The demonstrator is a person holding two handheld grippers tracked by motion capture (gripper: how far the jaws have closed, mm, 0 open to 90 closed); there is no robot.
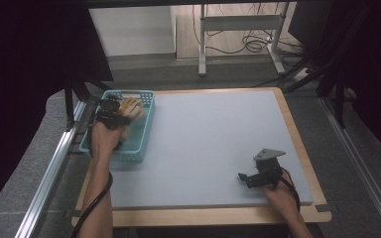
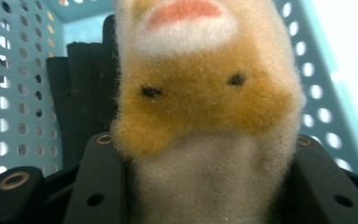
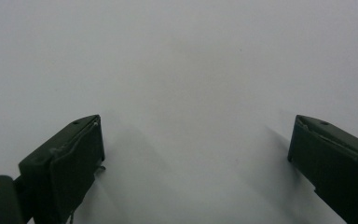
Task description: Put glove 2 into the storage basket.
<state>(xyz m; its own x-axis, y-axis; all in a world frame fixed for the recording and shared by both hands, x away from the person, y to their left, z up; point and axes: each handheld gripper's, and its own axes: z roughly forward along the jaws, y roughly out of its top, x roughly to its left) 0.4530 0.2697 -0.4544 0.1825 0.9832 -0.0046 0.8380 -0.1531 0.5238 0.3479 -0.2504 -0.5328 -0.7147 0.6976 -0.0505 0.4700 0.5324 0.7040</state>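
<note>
No writing or brand I can read anywhere. At the left, my left gripper (image 1: pixel 115 110) sits over the teal basket (image 1: pixel 146 130), jaws pinching a plush toy (image 2: pixel 205 102) between them. The plush is cream and tan with two small dark eyes and a pink patch; it hangs inside the basket, above something black (image 2: pixel 81 93) lying there. Far right, my right gripper (image 1: pixel 250 177) rests low over the grey mat (image 1: pixel 213 134), jaws spread wide, holding nothing.

Grey carpet floor (image 1: pixel 39 148); metal desk frame (image 1: pixel 238 29), cables (image 1: pixel 248 44) behind; dim surroundings.
</note>
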